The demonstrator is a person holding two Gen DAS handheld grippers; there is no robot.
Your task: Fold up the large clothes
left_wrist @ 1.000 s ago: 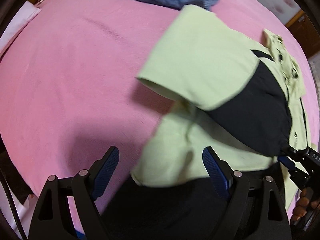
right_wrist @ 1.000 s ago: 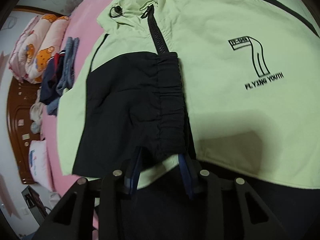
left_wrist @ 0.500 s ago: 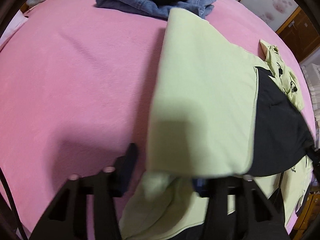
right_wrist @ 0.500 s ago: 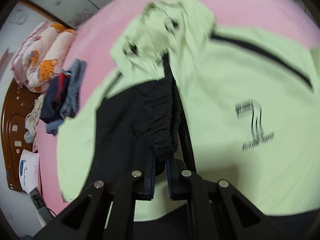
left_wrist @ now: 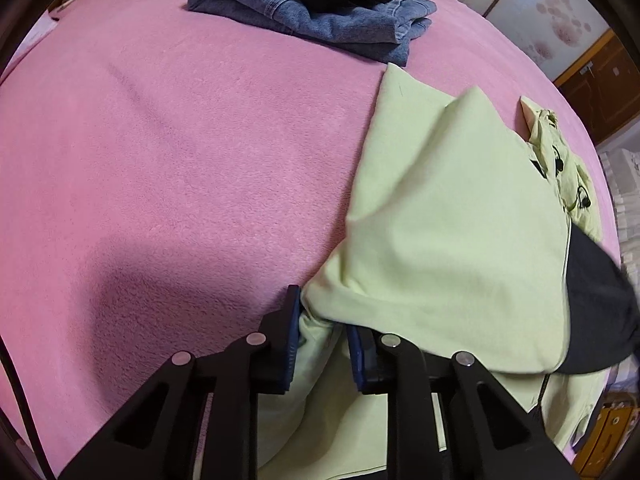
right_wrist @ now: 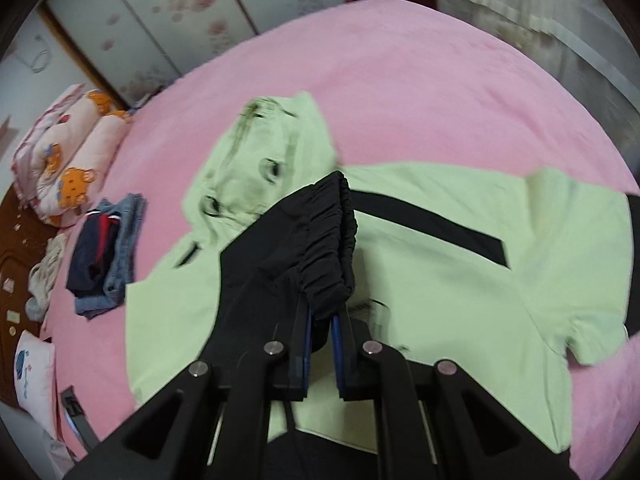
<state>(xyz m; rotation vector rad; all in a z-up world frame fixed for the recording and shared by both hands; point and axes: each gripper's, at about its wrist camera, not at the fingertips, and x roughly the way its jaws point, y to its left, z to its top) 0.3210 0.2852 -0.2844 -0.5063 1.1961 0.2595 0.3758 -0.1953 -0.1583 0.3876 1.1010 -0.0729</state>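
Both wrist views, jacket on a bed. A light green jacket (right_wrist: 440, 280) with black panels lies spread on a pink bedspread (left_wrist: 180, 160). The right gripper (right_wrist: 321, 344) has its jaws clamped on the black elastic cuff (right_wrist: 328, 248) of one sleeve, which stands raised above the jacket's front; the bunched cuff covers the blue pads (right_wrist: 306, 340) almost to their tips, and the chest print below it is mostly hidden and blurred. The hood (right_wrist: 260, 160) lies beyond the cuff, smeared by motion so that its cords and eyelets cannot be made out clearly.

In the left wrist view, the left gripper (left_wrist: 322, 344) has just been closing, with a fold of green cloth between its jaws. Its nearer pad (left_wrist: 294, 344) lies against the cloth; the other pad (left_wrist: 356, 356) is partly covered by the overhanging sleeve, so contact there cannot be confirmed. The sleeve's black end (left_wrist: 596, 304) is blurred and cut off near the right edge.

A stack of folded clothes (left_wrist: 316, 8), denim beneath dark garments, rests at the far side of the bed, well apart from the jacket. Printed pillows (right_wrist: 68, 152) lie at the bed's far left edge.
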